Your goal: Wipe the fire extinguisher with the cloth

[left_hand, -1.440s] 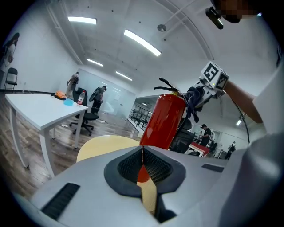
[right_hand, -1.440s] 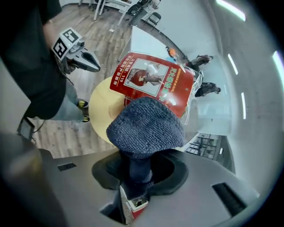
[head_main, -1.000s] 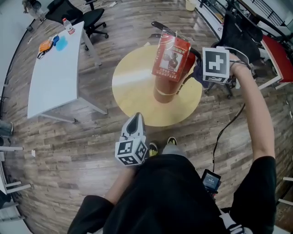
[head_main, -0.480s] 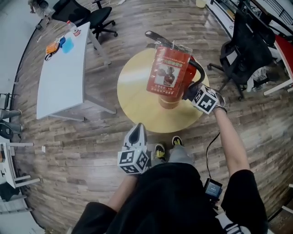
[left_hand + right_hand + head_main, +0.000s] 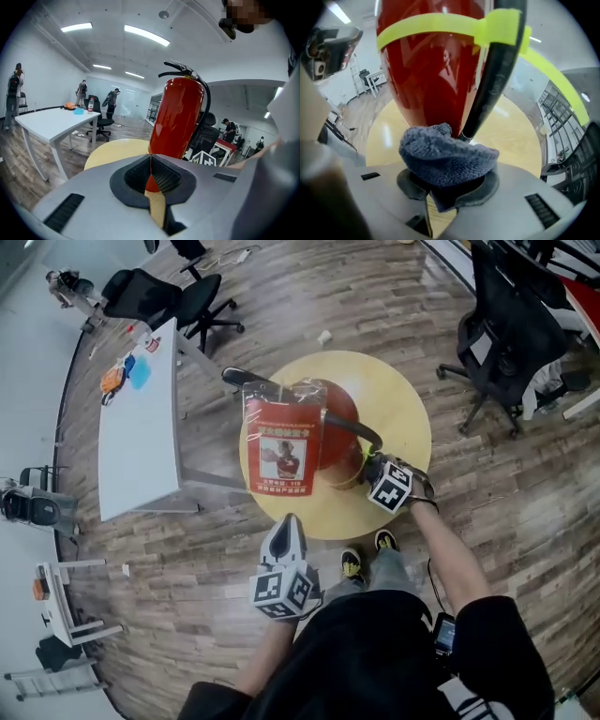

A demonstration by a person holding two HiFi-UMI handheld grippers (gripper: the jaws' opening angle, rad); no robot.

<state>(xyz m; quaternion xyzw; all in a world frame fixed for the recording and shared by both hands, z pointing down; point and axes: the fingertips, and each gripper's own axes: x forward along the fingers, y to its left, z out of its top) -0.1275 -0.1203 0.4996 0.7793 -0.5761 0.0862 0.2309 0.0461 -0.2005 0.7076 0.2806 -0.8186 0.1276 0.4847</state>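
**Fire Extinguisher Wipe-Down: Cloth at the Lower Cylinder**

The left gripper (image 5: 289, 523) is held low, close to the person's body and well apart from the work. Its jaws are closed on nothing and aim toward the round yellow tabletop (image 5: 398, 399).

The fire extinguisher (image 5: 336, 418) stands near the middle of that tabletop. Its long axis is vertical, with the base down and the valve and black lever at the top. In the head view the lever reaches toward the upper left. A black hose (image 5: 494, 79) runs down the cylinder's side, held by a yellow-green strap (image 5: 431, 23).

The right gripper (image 5: 445, 187) is low against the cylinder's right side. Its jaws are clamped on a bunched fold of the grey-blue cloth (image 5: 447, 157). The cloth bulges forward at the red wall, just beside the hose end. Contact looks likely but cannot be confirmed.

Handling notes:
- The cylinder is judged heavy, rigid and glossy, so the jaws would probably slip on the painted wall.
- If steadying is needed, the neck or lever is the better hold.
- The cloth is soft, light and limp. Hold it by a thick bunch so that a pad stays ahead of the jaws.
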